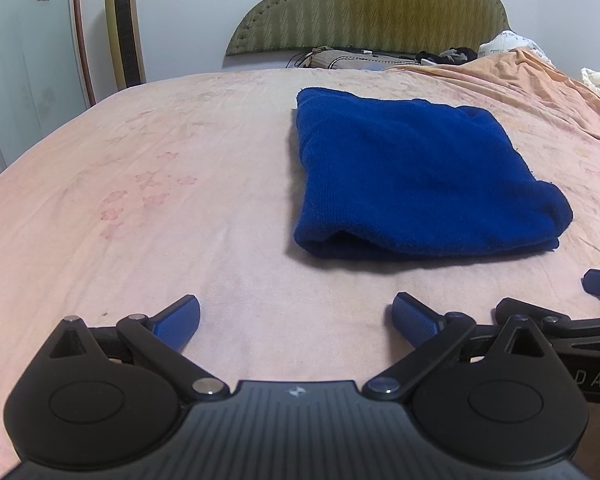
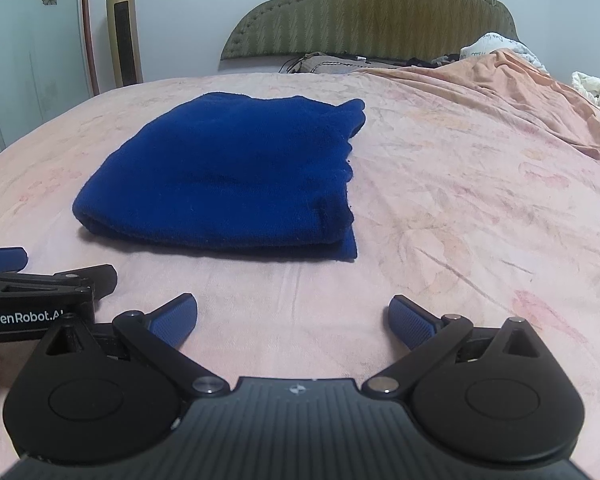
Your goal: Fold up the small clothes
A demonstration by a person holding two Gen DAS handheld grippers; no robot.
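The bed (image 1: 120,208) fills my view, pink sheet with faint flowers, a green headboard (image 1: 372,4) behind and a gold heater (image 1: 124,28) by the wall. The blue cloth (image 1: 412,176) lies folded mid-bed, ahead of both tongs and clear of them. My left tongs (image 1: 296,322) and right tongs (image 2: 292,320) gape wide over bare sheet, holding nothing. The fold looks done to me; if I neaten it, I'd square the loose near edge lightly without dragging the sheet.
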